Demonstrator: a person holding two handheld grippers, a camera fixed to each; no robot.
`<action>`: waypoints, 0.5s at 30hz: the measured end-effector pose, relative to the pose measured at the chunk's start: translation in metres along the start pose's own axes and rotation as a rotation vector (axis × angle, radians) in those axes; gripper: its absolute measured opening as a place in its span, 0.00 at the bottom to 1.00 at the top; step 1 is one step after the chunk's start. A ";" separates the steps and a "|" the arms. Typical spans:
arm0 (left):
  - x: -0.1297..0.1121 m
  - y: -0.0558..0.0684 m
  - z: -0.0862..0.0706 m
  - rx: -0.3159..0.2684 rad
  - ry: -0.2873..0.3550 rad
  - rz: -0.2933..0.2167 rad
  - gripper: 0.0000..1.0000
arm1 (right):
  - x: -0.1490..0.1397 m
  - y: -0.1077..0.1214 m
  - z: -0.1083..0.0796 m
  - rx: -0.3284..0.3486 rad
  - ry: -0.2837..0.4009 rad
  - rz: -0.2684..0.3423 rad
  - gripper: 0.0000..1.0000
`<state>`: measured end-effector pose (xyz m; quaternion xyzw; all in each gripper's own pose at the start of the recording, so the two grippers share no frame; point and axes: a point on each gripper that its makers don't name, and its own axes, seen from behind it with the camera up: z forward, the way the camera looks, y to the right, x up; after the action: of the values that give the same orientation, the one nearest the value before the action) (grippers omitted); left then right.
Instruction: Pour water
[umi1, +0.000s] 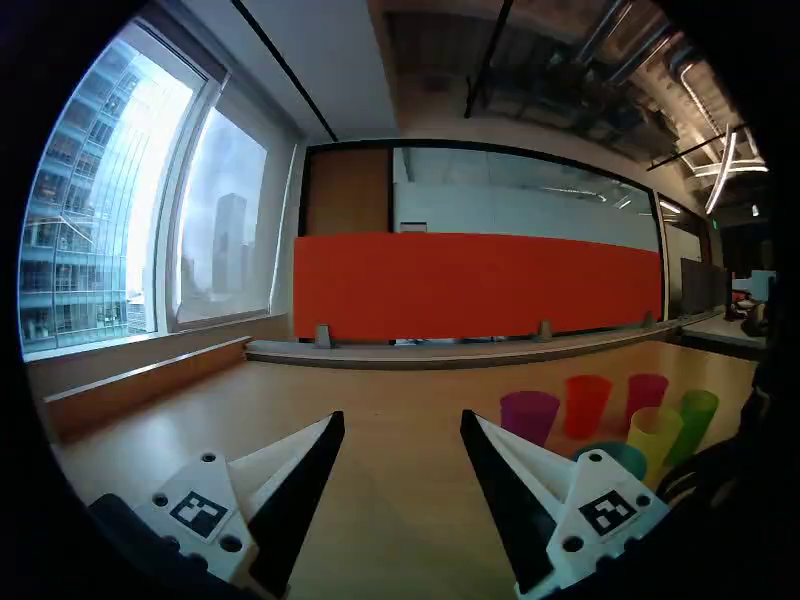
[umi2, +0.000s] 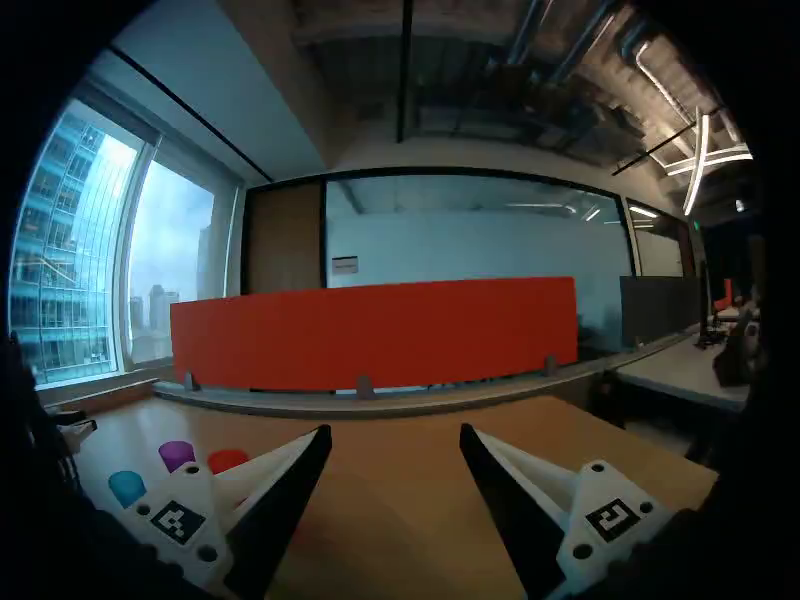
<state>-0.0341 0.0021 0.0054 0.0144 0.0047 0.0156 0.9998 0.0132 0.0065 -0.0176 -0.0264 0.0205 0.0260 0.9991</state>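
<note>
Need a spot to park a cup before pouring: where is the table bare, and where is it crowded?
Bare table stretches ahead of the open left tool to the orange divider and toward the window ledge. Ahead of the open right tool the wood is bare too. Crowded: the coloured cups clustered right of the left tool.

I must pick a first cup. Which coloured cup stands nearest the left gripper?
The teal cup, it seems: lowest in the left gripper view, partly hidden behind a finger of the left gripper; the other cups stand farther back.
</note>
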 end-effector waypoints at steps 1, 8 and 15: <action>0.000 0.000 0.000 0.000 0.001 0.002 0.86 | 0.000 0.000 0.000 0.001 0.000 0.000 0.99; 0.001 0.000 0.000 0.000 0.000 0.003 0.86 | 0.000 0.000 -0.002 0.008 0.004 -0.013 0.99; 0.000 0.001 0.000 0.000 0.000 0.005 0.86 | 0.005 0.001 -0.003 0.024 0.019 -0.029 0.99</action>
<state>-0.0340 0.0028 0.0051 0.0145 0.0047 0.0180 0.9997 0.0182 0.0075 -0.0206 -0.0152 0.0299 0.0112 0.9994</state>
